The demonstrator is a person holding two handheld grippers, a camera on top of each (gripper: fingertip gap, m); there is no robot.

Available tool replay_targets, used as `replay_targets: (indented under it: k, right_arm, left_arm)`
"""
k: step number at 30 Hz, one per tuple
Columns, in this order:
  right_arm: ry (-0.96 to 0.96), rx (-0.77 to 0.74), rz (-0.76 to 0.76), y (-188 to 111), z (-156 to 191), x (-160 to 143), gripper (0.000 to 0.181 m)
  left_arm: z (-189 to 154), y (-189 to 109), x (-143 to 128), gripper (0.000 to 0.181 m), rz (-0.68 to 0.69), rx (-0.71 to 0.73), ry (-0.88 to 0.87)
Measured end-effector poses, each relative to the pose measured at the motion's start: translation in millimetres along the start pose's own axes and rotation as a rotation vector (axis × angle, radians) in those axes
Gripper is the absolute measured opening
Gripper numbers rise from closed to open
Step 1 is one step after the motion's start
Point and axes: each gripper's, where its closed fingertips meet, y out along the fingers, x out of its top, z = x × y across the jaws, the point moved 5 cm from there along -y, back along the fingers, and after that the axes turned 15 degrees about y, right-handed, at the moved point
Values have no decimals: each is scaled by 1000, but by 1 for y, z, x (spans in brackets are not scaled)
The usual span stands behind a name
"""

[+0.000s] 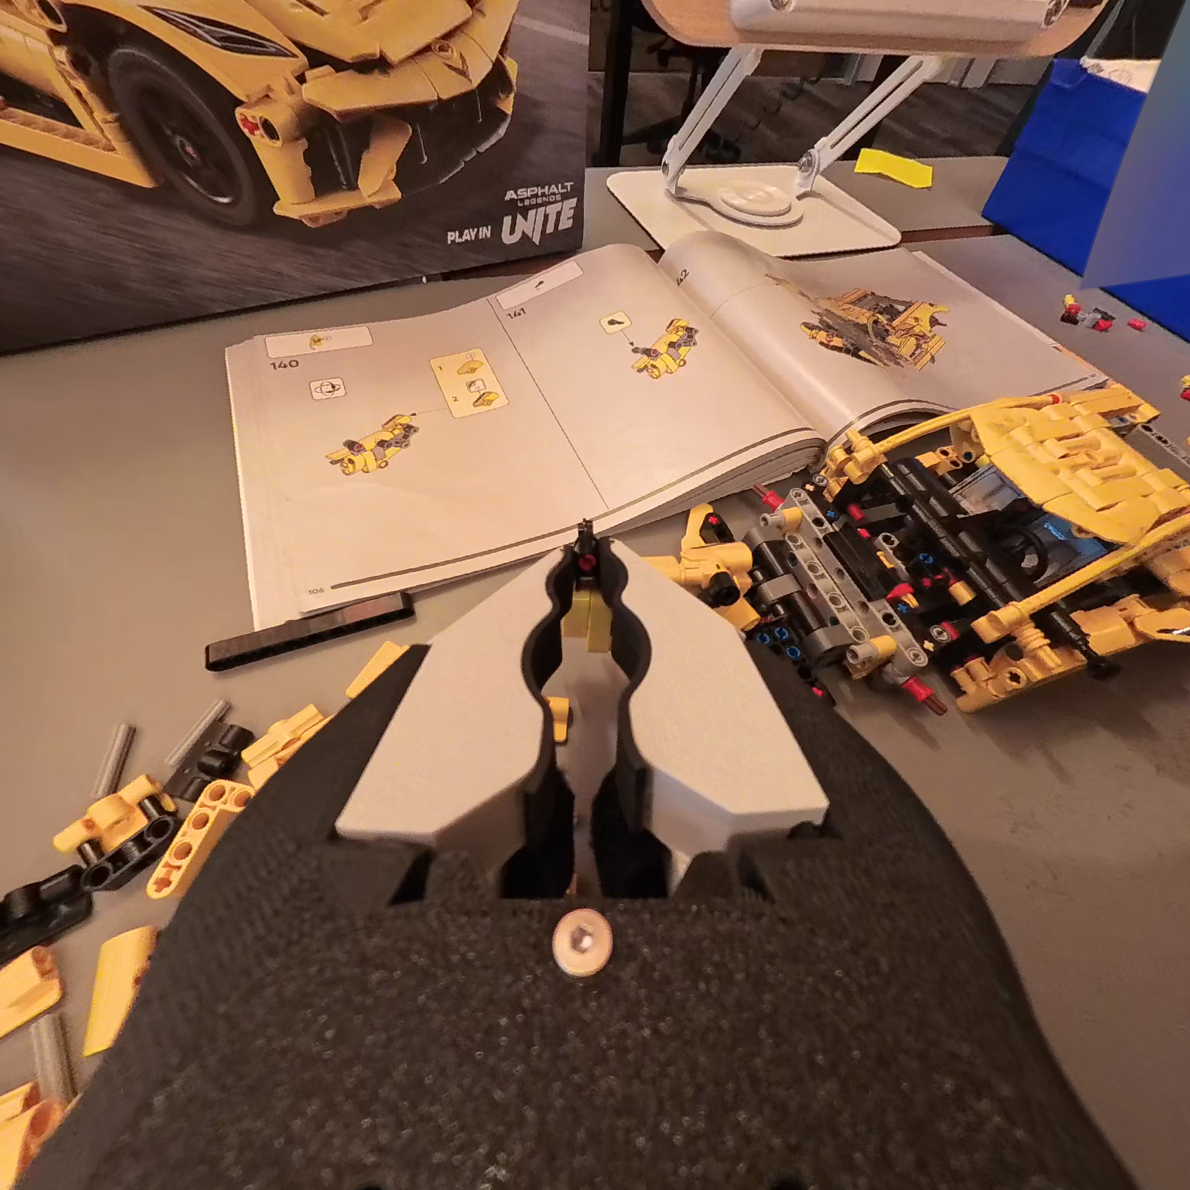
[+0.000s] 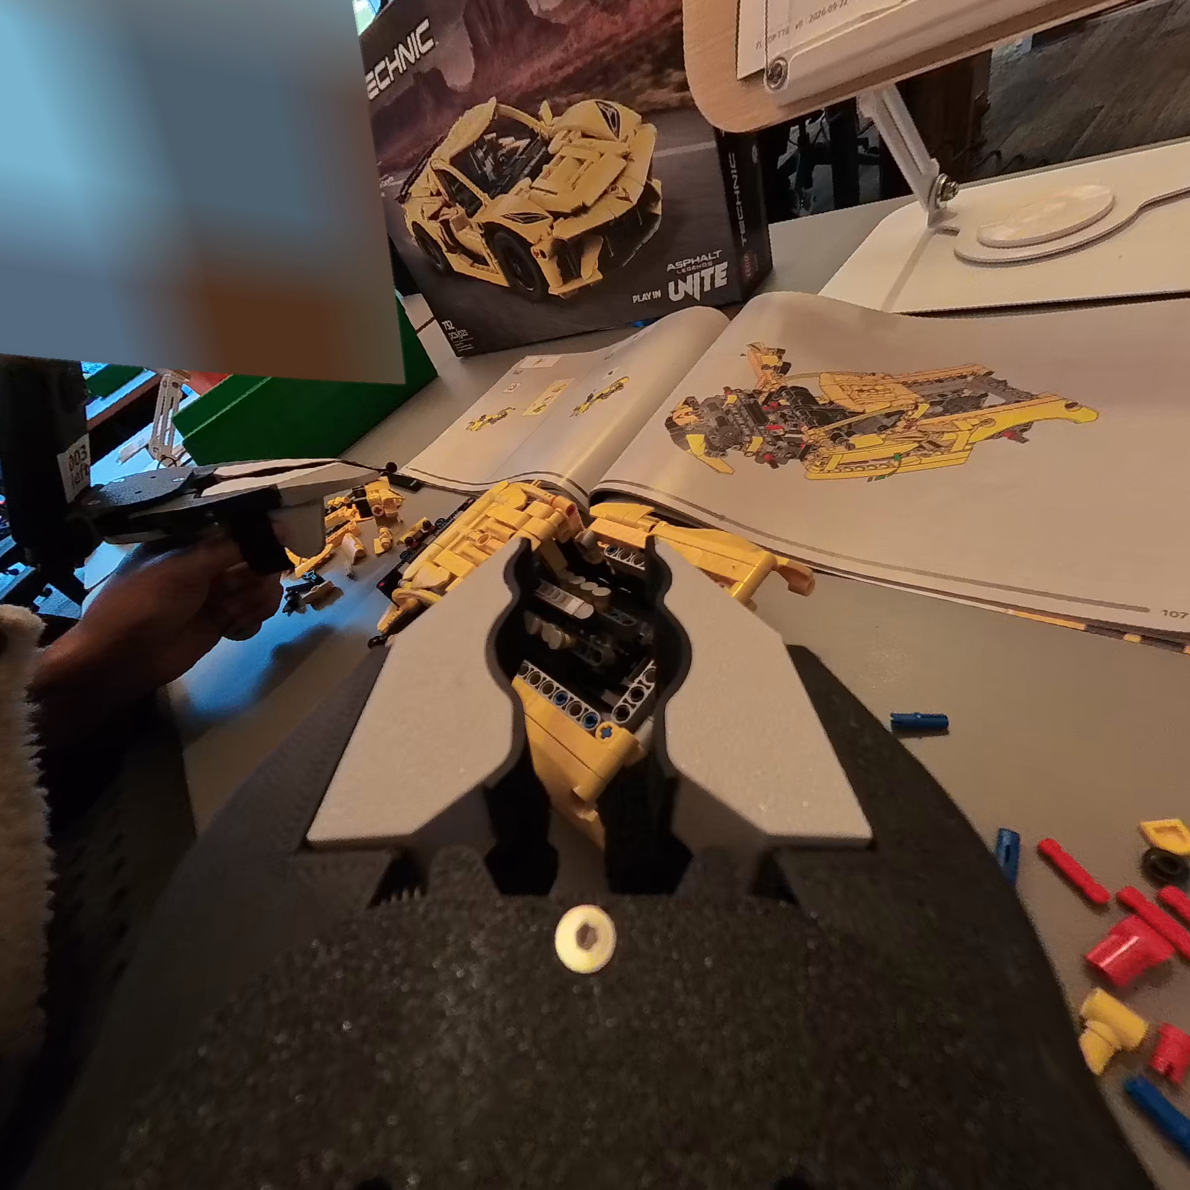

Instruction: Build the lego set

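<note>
My left gripper [image 1: 586, 547] is shut on a small black piece with a red centre [image 1: 585, 561], held just above the table in front of the open instruction book [image 1: 515, 451]. A yellow piece [image 1: 586, 621] shows between its fingers lower down. The half-built yellow and black car model [image 1: 966, 547] lies to its right. My right gripper [image 2: 589, 547] straddles one end of the car model [image 2: 489, 534], and its jaws close on the chassis. The left gripper also shows at the left of the right wrist view [image 2: 370, 476], held by a hand [image 2: 161, 612].
Loose yellow, black and grey parts [image 1: 129, 831] and a black beam [image 1: 309, 631] lie at the left. Red, blue and yellow pieces [image 2: 1127, 946] lie at the right. The set's box [image 1: 257, 129], a white stand [image 1: 753, 199], a blue box [image 1: 1082, 174] and a green box [image 2: 290, 418] stand behind. Tip to tip, the grippers are about 25 cm apart.
</note>
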Motion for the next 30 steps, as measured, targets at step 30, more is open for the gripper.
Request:
replay_targets:
  k: [30]
  right_arm:
    - [-96,-5,87,2,14,-24,31]
  left_arm:
    - [-154,-50,-12,7,-79,-691,578]
